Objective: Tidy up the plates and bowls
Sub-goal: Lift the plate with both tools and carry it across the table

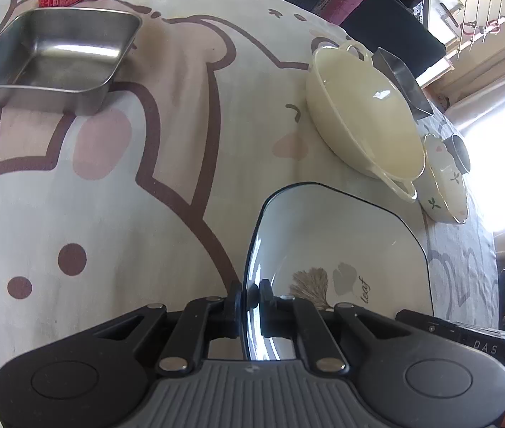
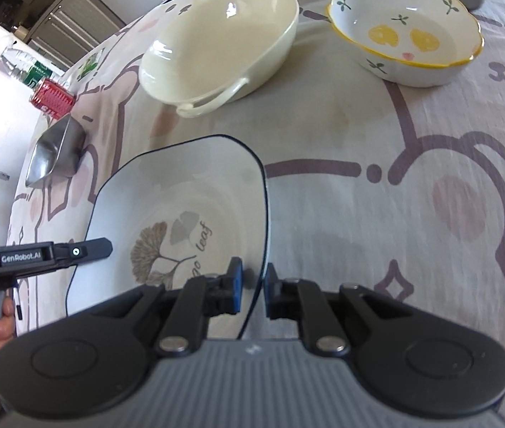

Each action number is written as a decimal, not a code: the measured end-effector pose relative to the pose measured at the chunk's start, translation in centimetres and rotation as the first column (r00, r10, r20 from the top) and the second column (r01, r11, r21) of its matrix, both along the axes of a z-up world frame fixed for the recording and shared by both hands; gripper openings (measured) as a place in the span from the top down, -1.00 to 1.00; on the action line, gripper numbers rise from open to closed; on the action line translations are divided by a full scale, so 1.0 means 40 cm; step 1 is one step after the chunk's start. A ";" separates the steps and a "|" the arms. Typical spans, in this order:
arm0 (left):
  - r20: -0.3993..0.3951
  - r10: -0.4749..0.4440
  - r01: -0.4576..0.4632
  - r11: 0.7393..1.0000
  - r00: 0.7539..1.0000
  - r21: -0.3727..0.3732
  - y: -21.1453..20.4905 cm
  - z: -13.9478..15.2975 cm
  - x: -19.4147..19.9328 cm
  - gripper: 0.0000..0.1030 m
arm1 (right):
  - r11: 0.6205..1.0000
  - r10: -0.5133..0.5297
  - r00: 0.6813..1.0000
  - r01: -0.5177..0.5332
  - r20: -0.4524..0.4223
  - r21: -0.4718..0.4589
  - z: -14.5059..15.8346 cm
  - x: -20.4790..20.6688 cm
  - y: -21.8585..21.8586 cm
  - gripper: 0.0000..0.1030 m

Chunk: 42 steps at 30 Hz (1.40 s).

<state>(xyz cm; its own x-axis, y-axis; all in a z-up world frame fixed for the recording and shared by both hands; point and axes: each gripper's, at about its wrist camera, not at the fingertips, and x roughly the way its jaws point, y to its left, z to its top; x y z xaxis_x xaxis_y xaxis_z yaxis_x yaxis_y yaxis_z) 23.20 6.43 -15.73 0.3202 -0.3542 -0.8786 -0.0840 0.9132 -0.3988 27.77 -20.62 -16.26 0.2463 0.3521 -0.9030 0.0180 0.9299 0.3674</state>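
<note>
Each claw pinches an opposite rim of the square leaf plate [image 2: 181,199]: left claw [image 1: 250,306], right claw [image 2: 254,290]. The plate sits low in both frames, over the worktop cloth [image 2: 430,214]. Uneven release risks tipping it onto the cream handled bowl [image 2: 216,39] just above it.

My left tool [image 1: 250,306] is showing a ribbed grey housing, black linkage arms and silver rivets. My right tool [image 2: 252,287] is carrying blue pads [image 2: 237,287] on black fingers. White "GenRobot.AI" lettering is appearing on the left tool's side, above its black handle.
</note>
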 end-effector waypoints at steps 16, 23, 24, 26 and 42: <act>-0.004 -0.062 0.063 0.995 0.998 0.072 -0.024 -0.003 -0.001 0.78 | 0.999 0.021 0.999 -0.022 -0.029 -0.045 -0.023 -0.003 0.029 0.63; -0.002 -0.083 0.082 0.993 0.997 0.090 -0.032 -0.002 0.001 0.78 | 0.999 0.023 0.999 -0.024 -0.035 -0.043 -0.032 -0.003 0.034 0.62; -0.001 -0.087 0.087 0.992 0.996 0.094 -0.034 -0.001 0.000 0.78 | 0.999 0.021 0.999 -0.022 -0.033 -0.041 -0.033 -0.002 0.035 0.62; 0.000 -0.096 0.095 0.990 0.995 0.102 -0.036 0.000 0.000 0.78 | 0.999 0.024 0.999 -0.026 -0.031 -0.044 -0.035 -0.001 0.037 0.61; 0.001 -0.163 0.161 0.973 0.987 0.163 -0.060 0.006 -0.012 0.76 | 0.993 0.062 0.998 -0.060 0.010 -0.101 -0.033 0.000 0.045 0.61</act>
<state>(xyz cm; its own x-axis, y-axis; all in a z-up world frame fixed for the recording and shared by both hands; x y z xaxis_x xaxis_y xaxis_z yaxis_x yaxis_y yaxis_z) 22.71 4.02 -15.51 0.2830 -0.2564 -0.9242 0.0753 0.9666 -0.2451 27.75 -18.83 -17.58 0.2388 0.2739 -0.9317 -0.0440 0.9615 0.2714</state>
